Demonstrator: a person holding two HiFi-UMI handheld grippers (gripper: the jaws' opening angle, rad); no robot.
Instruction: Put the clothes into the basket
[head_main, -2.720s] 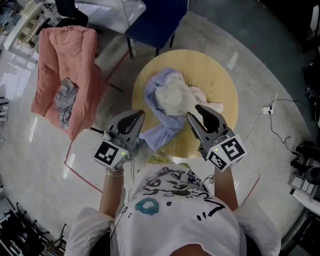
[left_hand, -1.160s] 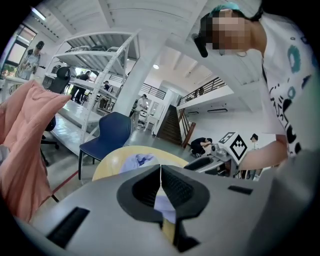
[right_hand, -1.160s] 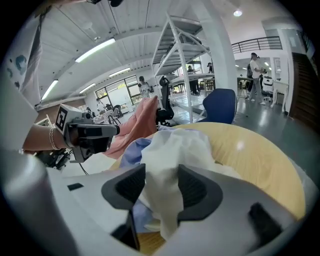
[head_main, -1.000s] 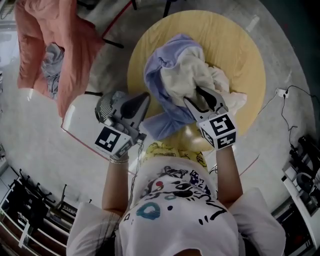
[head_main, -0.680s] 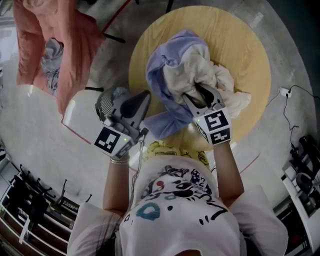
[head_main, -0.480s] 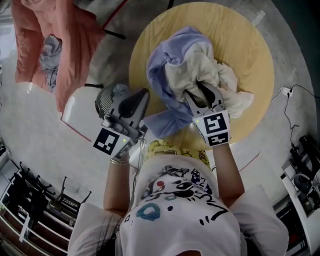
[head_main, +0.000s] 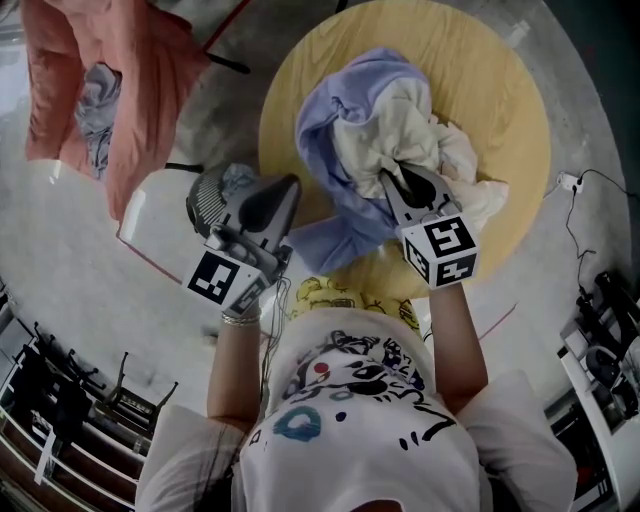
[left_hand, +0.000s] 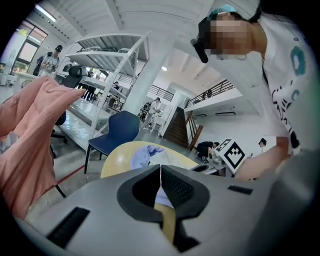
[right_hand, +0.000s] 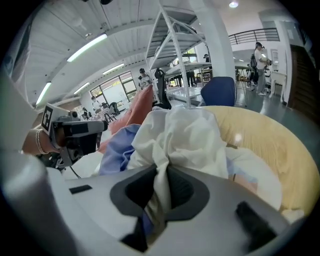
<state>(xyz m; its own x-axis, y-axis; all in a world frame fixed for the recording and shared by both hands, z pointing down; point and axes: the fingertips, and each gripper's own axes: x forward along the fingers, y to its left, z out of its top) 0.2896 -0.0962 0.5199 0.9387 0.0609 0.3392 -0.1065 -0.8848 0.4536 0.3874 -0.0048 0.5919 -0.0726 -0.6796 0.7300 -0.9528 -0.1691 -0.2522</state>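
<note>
the cream garment (head_main: 385, 130) lies on top of the pile in the middle of the worktop (head_main: 500, 80), and the right hand-held gripper (head_main: 398, 180) has just been closing its jaws on it. they now pinch a bunched fold of the cream cloth at the worktop's near side. the grab looks made, so lifting should come next.

a lilac garment (head_main: 320, 140) wraps under and around the cream one and spills toward the worktop's near left edge. it is tangled enough that it may drag along.

the left hand-held gripper (head_main: 290, 183) hovers off the worktop's left edge, jaws together and empty.

the pink basket (head_main: 150, 60) stands on the floor, well left of the worktop, with a grey garment (head_main: 95, 100) already inside.
</note>
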